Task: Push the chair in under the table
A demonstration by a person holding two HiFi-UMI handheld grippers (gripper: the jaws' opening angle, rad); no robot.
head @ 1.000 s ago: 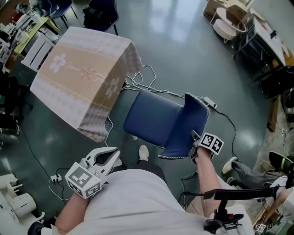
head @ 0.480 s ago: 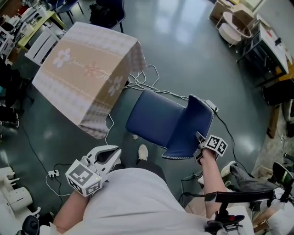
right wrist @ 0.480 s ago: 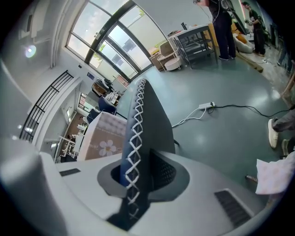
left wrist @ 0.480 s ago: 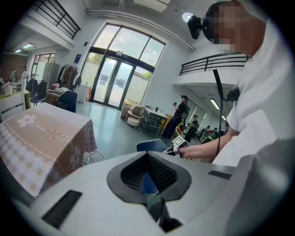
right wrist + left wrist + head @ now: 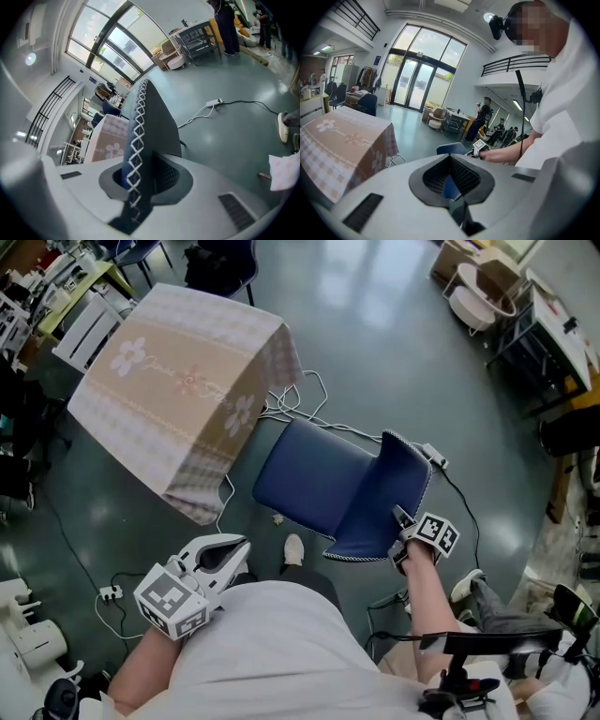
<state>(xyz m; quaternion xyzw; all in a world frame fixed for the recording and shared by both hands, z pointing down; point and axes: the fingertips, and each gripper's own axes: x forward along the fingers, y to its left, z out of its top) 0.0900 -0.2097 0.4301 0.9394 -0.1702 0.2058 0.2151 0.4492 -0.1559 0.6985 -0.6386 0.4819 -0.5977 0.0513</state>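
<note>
A blue chair [image 5: 314,482] stands on the grey floor, its seat facing the table [image 5: 173,381], which is draped in a tan and pink checked cloth. My right gripper [image 5: 401,542] is shut on the top edge of the chair's backrest [image 5: 386,495]. In the right gripper view the white-stitched backrest edge [image 5: 137,136] runs between the pads. My left gripper [image 5: 225,559] hangs free close to my body, shut and holding nothing. From the left gripper view the chair [image 5: 451,148] and table [image 5: 342,140] lie ahead.
White cables [image 5: 300,404] trail on the floor between chair and table. A power strip [image 5: 111,593] lies at lower left. My shoe [image 5: 293,551] is beside the seat. Dark chairs [image 5: 220,263] stand beyond the table, and racks [image 5: 525,315] and another person's legs [image 5: 492,596] to the right.
The right gripper and the chair's backrest have shifted slightly left, toward the table. The left gripper has stayed where it was.
</note>
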